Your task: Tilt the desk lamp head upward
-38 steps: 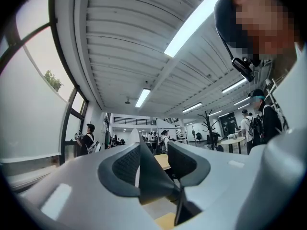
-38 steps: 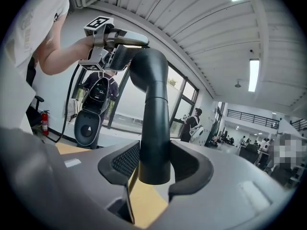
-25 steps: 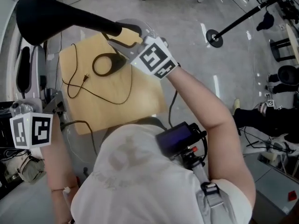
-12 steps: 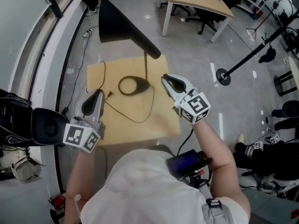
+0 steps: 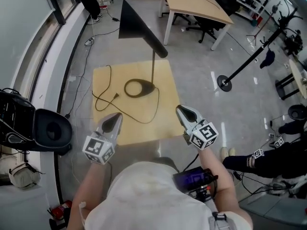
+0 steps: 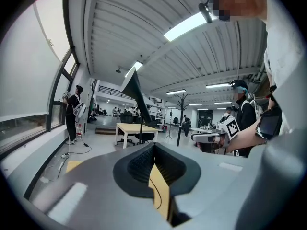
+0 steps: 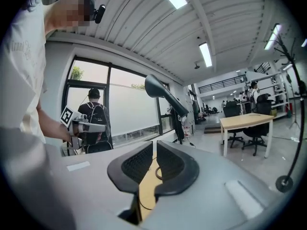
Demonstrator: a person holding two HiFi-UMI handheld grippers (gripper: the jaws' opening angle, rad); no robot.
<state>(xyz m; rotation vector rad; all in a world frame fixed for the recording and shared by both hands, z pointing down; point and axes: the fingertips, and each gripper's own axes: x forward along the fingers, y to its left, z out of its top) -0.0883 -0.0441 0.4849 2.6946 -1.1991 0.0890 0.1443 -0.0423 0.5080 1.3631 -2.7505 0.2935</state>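
I record the left gripper [image 5: 115,119] and right gripper [image 5: 183,110] withdrawn from the desk lamp [image 5: 152,66] to the table's [image 5: 165,121] near edge, left jaws pressed together, right jaws just closing to a sliver, both empty, while the lamp head [image 5: 135,22] slants upward over the far edge, so I judge the tilt done.

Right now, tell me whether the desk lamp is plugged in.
Unplugged: the lamp's cord ends in a plug lying loose on the wooden table.

Left claw [image 5: 115,117] closed; right claw [image 5: 182,110] just closing, nearly together; empty.
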